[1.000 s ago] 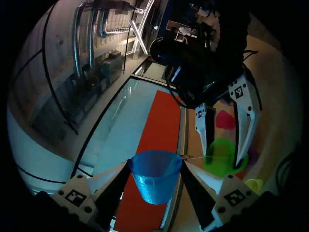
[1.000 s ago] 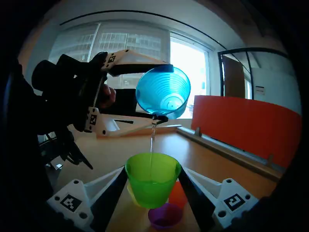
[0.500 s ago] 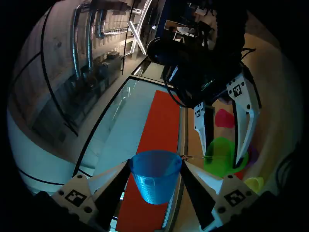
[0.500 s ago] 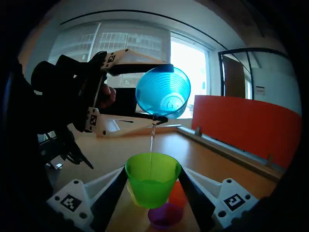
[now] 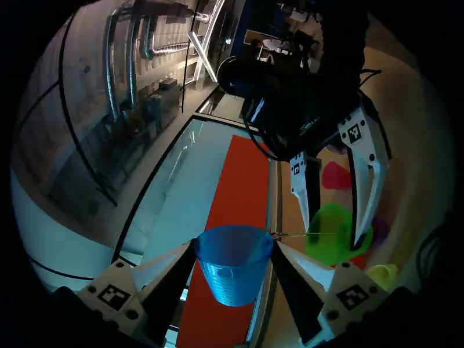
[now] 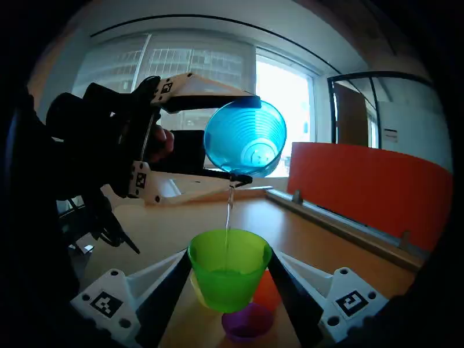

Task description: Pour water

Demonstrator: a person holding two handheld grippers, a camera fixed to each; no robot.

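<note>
Left gripper [image 5: 234, 250] clamps translucent blue plastic cup [image 5: 234, 269], tipped; right gripper [image 6: 229, 262] clamps green plastic cup [image 6: 229, 281] upright beneath, catching water stream [image 6: 227, 214].

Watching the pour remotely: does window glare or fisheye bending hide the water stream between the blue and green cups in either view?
Right gripper view: the bright window is blown out behind the translucent blue plastic cup, yet the thin water stream reads clearly down into the translucent green plastic cup. Left gripper view: dim, edges strongly curved, the stream a faint hairline.
</note>
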